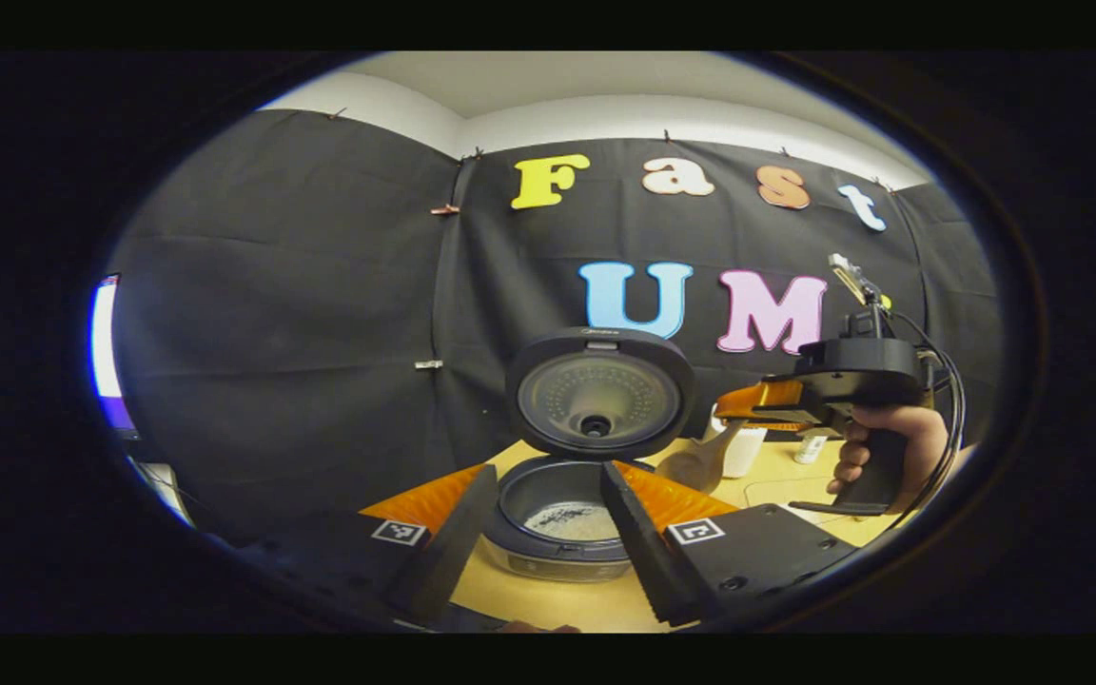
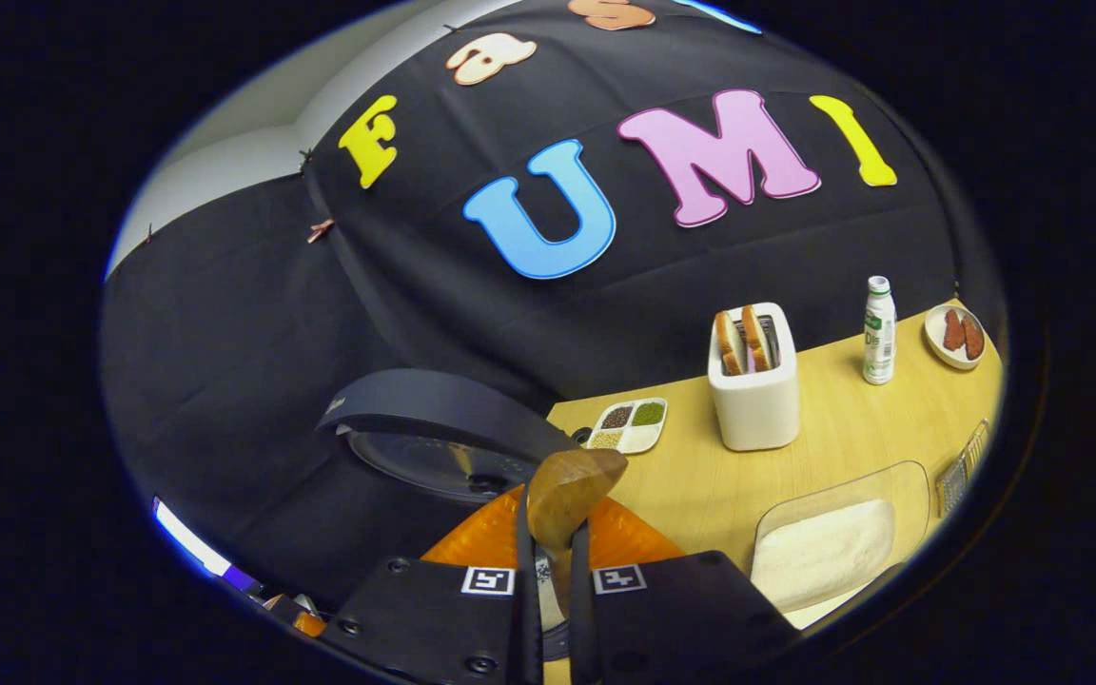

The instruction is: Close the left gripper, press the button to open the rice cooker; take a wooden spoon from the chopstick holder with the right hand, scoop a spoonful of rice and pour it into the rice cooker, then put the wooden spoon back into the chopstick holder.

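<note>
rice cooker [image 1: 562, 518] lid opened, rice seen in pot | wooden spoon [image 2: 567, 499] clamped by right gripper [image 2: 553, 571] beside cooker | left gripper [image 1: 548, 533] jaws apart, empty | spoon return judged left

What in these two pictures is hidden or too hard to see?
- Spoon handle, right gripper view: hidden between the right claw's fingers.
- Rice cooker front and button, left gripper view: behind the left claw's fingers.
- Divided dish contents, right gripper view: too small to name.
- Bottle label: too small.
</note>
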Demonstrator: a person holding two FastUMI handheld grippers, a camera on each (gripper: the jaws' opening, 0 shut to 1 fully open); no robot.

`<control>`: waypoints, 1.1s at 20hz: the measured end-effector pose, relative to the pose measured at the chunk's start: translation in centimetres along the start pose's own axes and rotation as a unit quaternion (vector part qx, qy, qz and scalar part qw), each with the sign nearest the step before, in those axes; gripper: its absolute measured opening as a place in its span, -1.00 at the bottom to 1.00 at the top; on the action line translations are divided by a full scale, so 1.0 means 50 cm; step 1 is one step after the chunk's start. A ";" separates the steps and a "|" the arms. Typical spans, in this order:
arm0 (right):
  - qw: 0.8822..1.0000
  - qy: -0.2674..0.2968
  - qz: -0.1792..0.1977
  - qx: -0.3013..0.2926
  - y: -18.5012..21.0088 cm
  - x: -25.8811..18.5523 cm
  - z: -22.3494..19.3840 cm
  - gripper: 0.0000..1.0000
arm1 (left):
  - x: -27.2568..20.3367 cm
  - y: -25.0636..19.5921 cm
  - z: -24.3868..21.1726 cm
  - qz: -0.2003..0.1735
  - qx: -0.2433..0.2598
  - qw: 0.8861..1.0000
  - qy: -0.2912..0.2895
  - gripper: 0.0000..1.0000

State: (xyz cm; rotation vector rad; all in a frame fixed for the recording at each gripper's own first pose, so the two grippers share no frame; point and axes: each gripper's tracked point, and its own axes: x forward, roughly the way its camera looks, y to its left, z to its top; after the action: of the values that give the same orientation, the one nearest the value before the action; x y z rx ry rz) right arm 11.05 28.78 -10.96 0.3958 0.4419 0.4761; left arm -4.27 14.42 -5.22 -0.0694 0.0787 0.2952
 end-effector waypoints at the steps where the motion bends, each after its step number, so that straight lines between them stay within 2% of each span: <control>1: 1.000 0.004 0.005 -0.011 0.014 0.007 -0.006 -0.70 | 0.001 0.002 0.000 0.001 -0.002 1.000 0.000 0.54; 6: 0.997 0.028 0.030 -0.069 0.059 0.025 -0.048 -0.70 | 0.003 0.007 -0.005 0.001 0.001 1.000 0.002 0.54; 10: 0.989 0.032 0.055 -0.132 0.102 0.028 -0.068 -0.70 | 0.006 0.016 -0.014 0.006 -0.005 1.000 0.003 0.56; 15: 0.970 0.034 0.083 -0.224 0.140 0.029 -0.087 -0.70 | 0.011 0.021 -0.022 0.006 -0.013 1.000 0.007 0.54; 22: 0.945 0.028 0.112 -0.305 0.170 0.017 -0.101 -0.70 | 0.026 0.012 -0.021 -0.002 -0.017 1.000 0.004 0.56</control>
State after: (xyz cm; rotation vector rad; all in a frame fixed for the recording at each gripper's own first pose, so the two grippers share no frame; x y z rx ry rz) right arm 6.32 37.47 -11.52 -0.1708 0.2843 0.8151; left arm -3.25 15.27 -6.39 -0.1053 0.0805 0.2917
